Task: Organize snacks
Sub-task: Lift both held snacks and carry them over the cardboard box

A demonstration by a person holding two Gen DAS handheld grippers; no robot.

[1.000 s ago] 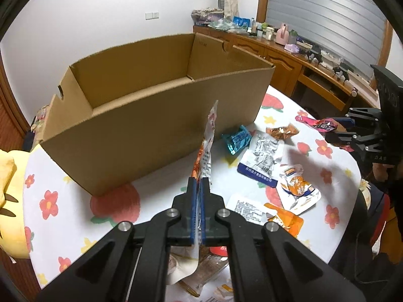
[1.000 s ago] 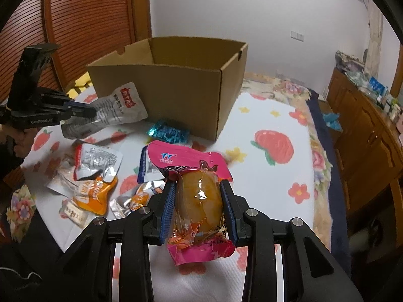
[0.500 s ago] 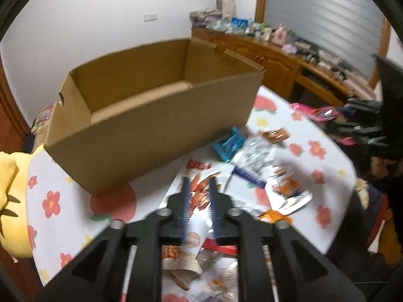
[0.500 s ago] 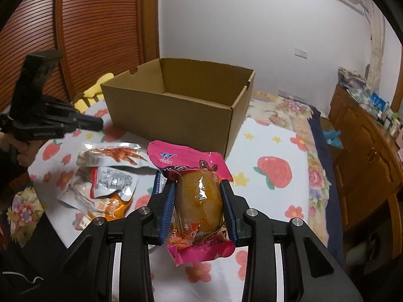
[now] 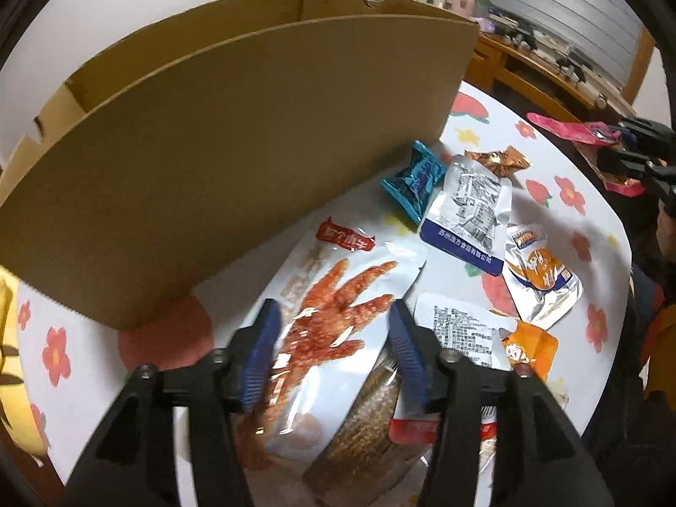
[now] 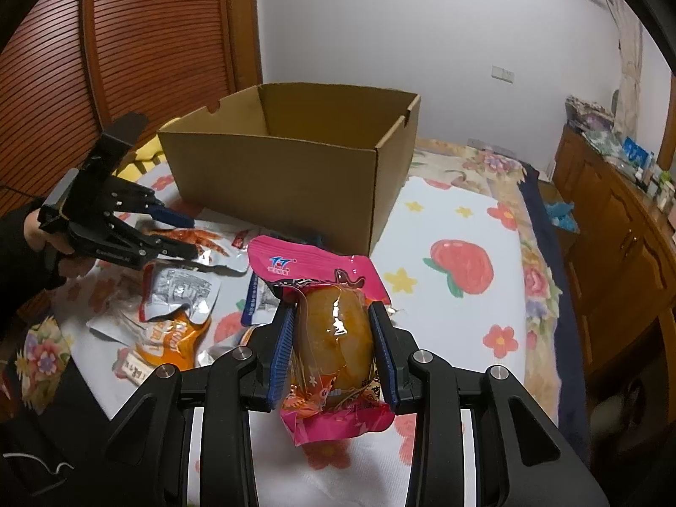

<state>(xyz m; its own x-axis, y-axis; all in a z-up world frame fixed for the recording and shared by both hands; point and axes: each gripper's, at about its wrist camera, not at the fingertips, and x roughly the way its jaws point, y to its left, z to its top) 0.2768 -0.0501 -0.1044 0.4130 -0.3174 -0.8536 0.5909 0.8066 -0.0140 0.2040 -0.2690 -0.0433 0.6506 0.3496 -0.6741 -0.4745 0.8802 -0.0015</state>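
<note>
R gripper [image 6: 333, 340] clamped on pink snack pack [image 6: 327, 321] w/ orange filling, held above the table [image 6: 456, 262]. L gripper [image 5: 331, 346] jaws spread wide, nothing between pads; it hangs over chicken-feet pack [image 5: 338, 295] lying flat on table just in front of box. Right of that: silver pouch [image 5: 469, 211], teal pack [image 5: 416, 177], orange pouch [image 5: 538, 270], loosely overlapping. Cardboard box [image 6: 295, 169] behind them, open top; can't see its floor.
</note>
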